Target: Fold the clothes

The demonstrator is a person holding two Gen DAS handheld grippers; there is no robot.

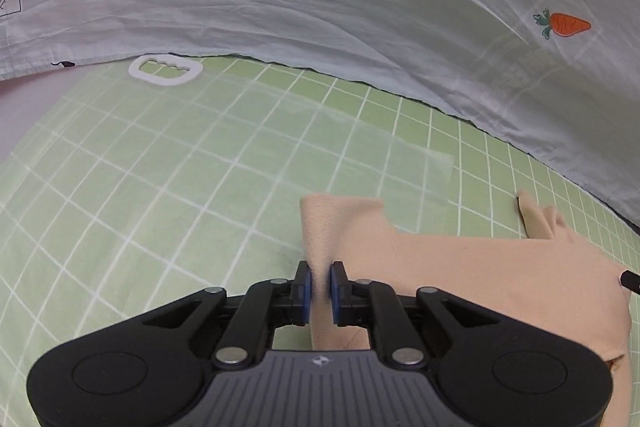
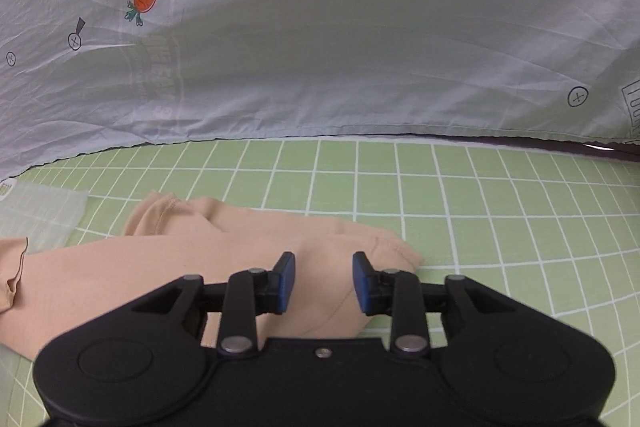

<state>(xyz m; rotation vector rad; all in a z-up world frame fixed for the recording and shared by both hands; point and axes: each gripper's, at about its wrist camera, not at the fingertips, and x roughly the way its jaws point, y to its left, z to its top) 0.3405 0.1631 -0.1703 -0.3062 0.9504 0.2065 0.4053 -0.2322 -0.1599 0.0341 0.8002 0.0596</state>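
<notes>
A peach-coloured garment (image 1: 480, 275) lies on a green sheet with a white grid (image 1: 160, 187), toward the near right of the left wrist view. The left gripper (image 1: 319, 291) has its 2 blue pads (image 1: 305, 293) closed tight on a raised fold of this fabric, which stands up between them and ends in a squared tip just beyond the fingers. The rest of the cloth spreads flat to the right.

In the right wrist view the same garment (image 2: 248, 227) stretches from the left edge to the middle, its stitched hems bunched at the far side. The right gripper (image 2: 324, 283) hovers over its right end with the jaws spread wide and nothing between them; I cannot tell whether the pads touch the cloth.

A pale grey sheet (image 1: 320, 7) printed with an orange carrot (image 1: 566, 24) and small circled crosses hangs along the far side of the bed. A white plastic handle-shaped piece (image 1: 164, 71) lies at the far left, attached to a translucent sheet (image 1: 280, 131) on the green bedding.
</notes>
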